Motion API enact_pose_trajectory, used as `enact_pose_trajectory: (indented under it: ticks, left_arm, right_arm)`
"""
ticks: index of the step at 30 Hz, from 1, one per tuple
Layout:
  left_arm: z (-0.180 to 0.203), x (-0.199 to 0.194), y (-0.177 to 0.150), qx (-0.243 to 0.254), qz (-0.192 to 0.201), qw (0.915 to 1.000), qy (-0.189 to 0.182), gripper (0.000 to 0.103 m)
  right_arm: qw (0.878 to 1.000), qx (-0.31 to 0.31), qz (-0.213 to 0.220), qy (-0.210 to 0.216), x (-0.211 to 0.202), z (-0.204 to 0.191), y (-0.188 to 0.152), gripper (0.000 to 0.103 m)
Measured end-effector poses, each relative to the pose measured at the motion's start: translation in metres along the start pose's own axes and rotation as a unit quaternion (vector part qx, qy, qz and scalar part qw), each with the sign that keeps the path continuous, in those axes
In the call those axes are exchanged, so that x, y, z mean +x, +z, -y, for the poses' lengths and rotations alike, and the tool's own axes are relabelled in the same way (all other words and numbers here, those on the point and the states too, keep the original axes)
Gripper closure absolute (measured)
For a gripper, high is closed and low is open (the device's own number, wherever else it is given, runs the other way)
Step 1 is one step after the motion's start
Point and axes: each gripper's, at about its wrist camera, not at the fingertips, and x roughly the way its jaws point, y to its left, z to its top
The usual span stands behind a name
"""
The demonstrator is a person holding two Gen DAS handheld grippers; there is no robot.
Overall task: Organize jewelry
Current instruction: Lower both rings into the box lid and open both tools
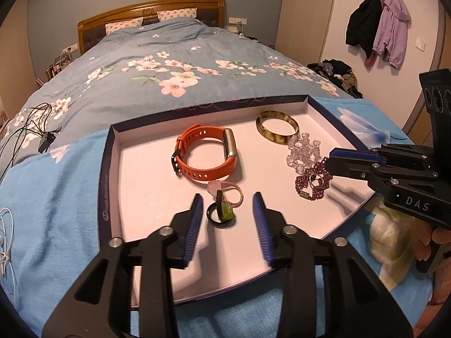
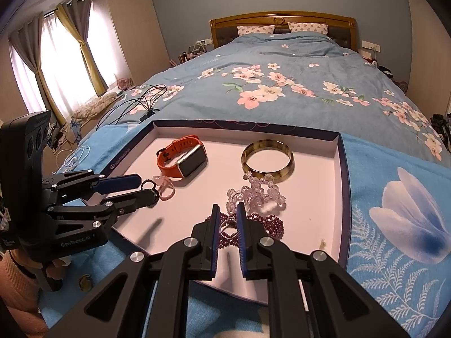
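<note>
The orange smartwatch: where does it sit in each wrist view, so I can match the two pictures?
Left wrist view: orange smartwatch lies mid-tray, just left of centre, beyond the left gripper.
Right wrist view: orange smartwatch lies in the tray's far left part, screen showing, above and left of the right gripper.
Shared landmark: the tortoiseshell bangle, to the watch's right in both views.

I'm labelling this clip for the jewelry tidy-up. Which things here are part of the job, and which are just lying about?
Part of the job:
- orange watch
- amber bangle
- clear bead bracelet
- garnet bead bracelet
- pink cord bracelet
- dark ring
- tray

Lying about:
- black cables
- white cord
- hanging jackets
</note>
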Motion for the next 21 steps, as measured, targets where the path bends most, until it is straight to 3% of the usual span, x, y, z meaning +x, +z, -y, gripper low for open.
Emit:
enact_pose_trajectory:
  ticks: [12,17,21]
  left_arm:
    - [0.004,-0.056,-0.007,0.022,0.063,0.9976,0.018,0.029]
    - [0.002,-0.092,-0.024,0.028,0.092,0.9953,0.012,0.023]
    - [0.002,-0.110,-0.044,0.033,0.088,0.9956,0.000,0.020]
  right_arm:
    - [0.999,0.007,0.030,0.014,-0.033,-0.005,-0.008,0.068]
    - [0.999,-0.002,0.036,0.030,-0.052,-0.013,-0.021,0.063]
    - [0.999,-0.013,0.024,0.043,-0.060,-0.023,-0.039,0.062]
